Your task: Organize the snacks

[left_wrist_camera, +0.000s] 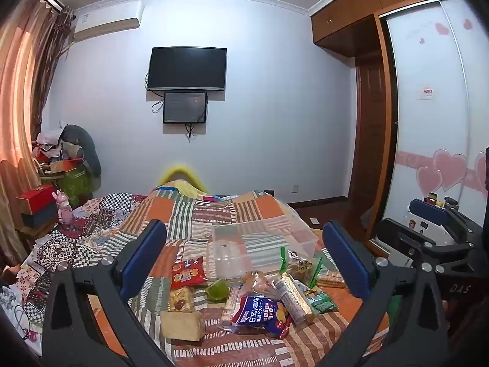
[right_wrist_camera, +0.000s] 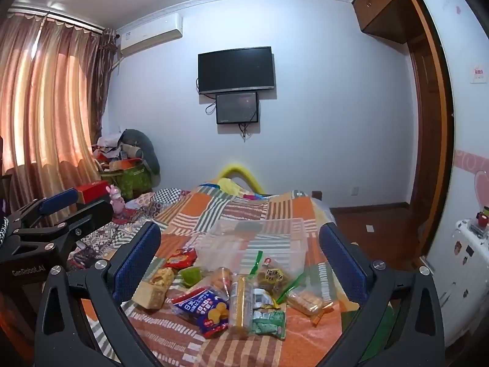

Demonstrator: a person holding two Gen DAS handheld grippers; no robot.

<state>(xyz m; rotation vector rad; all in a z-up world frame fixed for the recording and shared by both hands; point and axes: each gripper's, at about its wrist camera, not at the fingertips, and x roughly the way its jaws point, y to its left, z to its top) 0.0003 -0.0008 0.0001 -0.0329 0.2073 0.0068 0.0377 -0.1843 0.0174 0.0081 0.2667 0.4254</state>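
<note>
A pile of snack packets lies on the striped patchwork bedspread [left_wrist_camera: 214,211]: a blue bag [left_wrist_camera: 262,313] [right_wrist_camera: 203,309], a red packet [left_wrist_camera: 187,272] [right_wrist_camera: 180,258], a beige cake bar [left_wrist_camera: 182,324] [right_wrist_camera: 149,293], a green packet [left_wrist_camera: 322,301] [right_wrist_camera: 269,321] and others. A clear plastic box [left_wrist_camera: 262,244] [right_wrist_camera: 253,241] stands empty just behind them. My left gripper [left_wrist_camera: 244,260] is open and empty above the pile. My right gripper [right_wrist_camera: 241,260] is open and empty too, and shows at the right of the left wrist view [left_wrist_camera: 428,223].
A cluttered corner with boxes [left_wrist_camera: 39,202] and a pink toy [left_wrist_camera: 64,208] lies left of the bed. A wardrobe [left_wrist_camera: 428,122] stands to the right. A TV [left_wrist_camera: 187,68] hangs on the far wall. Curtains [right_wrist_camera: 45,107] cover the left window.
</note>
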